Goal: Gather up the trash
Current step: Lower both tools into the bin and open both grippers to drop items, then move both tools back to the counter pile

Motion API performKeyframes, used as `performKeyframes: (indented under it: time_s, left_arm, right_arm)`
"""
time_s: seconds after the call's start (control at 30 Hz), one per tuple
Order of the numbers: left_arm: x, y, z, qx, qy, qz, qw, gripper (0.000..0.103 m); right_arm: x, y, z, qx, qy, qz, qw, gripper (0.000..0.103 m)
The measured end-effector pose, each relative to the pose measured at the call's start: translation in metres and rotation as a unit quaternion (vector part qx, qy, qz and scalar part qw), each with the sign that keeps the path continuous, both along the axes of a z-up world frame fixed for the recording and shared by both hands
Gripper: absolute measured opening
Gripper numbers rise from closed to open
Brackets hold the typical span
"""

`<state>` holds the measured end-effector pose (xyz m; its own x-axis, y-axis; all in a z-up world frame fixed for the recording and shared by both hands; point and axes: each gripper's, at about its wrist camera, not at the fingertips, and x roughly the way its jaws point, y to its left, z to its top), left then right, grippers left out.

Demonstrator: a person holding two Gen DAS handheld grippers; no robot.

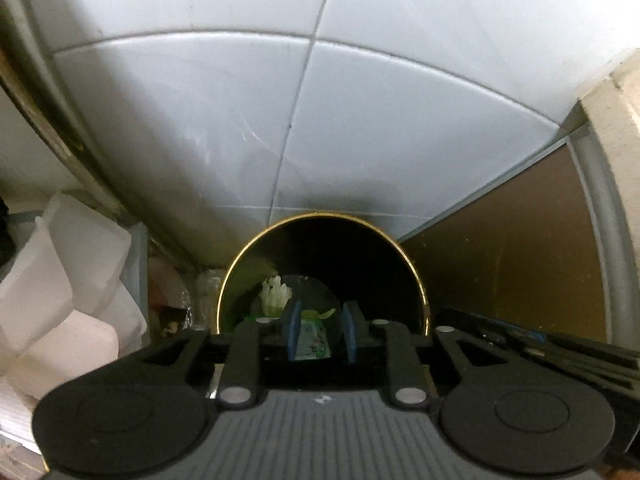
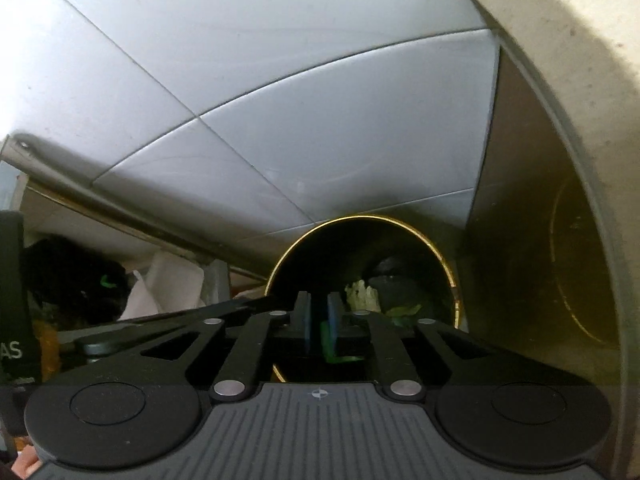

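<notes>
Our left claw [image 1: 320,330] stands fairly wide over the bin [image 1: 322,216]; a green packet [image 1: 314,342] shows between its pads, but we cannot tell if they touch it. Only this view shows white foam [image 1: 64,280] to the claw's left. Our right claw [image 2: 319,320] is narrow, something green [image 2: 330,344] at its pads, the left claw's arm [image 2: 192,314] crossing beside it. Ahead, pale wrapper [image 2: 362,294] lies in the bin; grey tiles [image 2: 300,120] beyond.

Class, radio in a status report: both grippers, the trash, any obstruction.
Left gripper open over black gold-rimmed bin, green-white wrapper between pads, apparently loose. Right gripper nearly shut, green scrap there; grip unclear. Nothing blocking.
</notes>
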<state>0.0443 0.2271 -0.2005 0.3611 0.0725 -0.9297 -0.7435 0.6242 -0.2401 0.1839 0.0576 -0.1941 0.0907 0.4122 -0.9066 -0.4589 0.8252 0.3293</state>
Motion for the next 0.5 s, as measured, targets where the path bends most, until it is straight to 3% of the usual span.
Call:
performKeyframes:
  time_s: [0.03,0.2,0.5]
  left_arm:
    - [-0.001,0.0,0.003,0.001,-0.004,0.001,1.0,0.019]
    - [-0.011,0.001,0.029,0.014,-0.026,0.013,0.9995,0.03]
    - [-0.025,-0.01,0.086,0.057,-0.09,0.005,0.9943,0.035]
  right_arm:
    - [0.002,0.001,0.0,-0.001,-0.004,-0.001,1.0,0.023]
    - [0.0,-0.011,0.019,0.004,-0.025,-0.02,0.999,0.054]
    - [-0.014,-0.029,0.071,0.034,-0.075,-0.046,0.996,0.068]
